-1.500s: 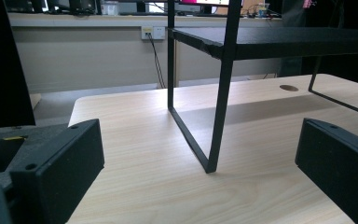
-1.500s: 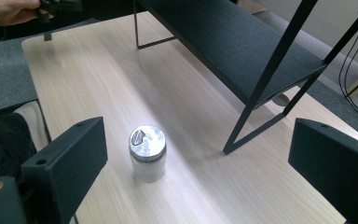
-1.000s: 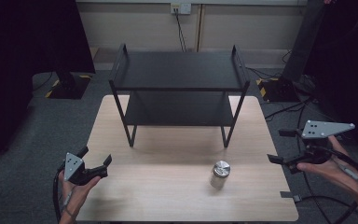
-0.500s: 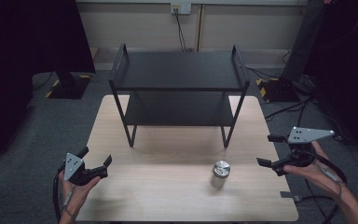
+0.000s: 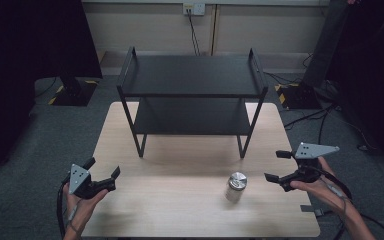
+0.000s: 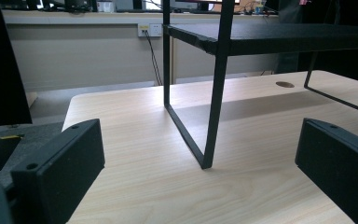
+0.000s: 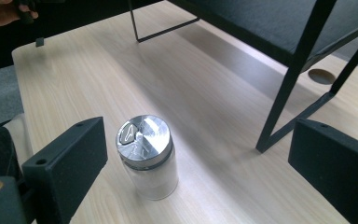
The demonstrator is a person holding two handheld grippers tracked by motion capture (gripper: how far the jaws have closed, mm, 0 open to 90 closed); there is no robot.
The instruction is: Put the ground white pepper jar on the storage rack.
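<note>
Black left gripper (image 5: 101, 174): held at the table's near-left corner, jaws spread wide, nothing between them.
Pale wood-grain table (image 5: 180, 210): carries a black two-tier metal shelf rack (image 5: 192, 80) at its far half.
Glass jar with shiny metal lid (image 5: 235, 186): upright, near-right of centre, contents apparently white.
Black right gripper (image 5: 278, 166): just right of jar, jaws spread, apart from it.

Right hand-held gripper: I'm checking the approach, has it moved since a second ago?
Yes. The right hand-held gripper has come down and leftward, closing on the jar, which stays put before the shelf's right leg.
</note>
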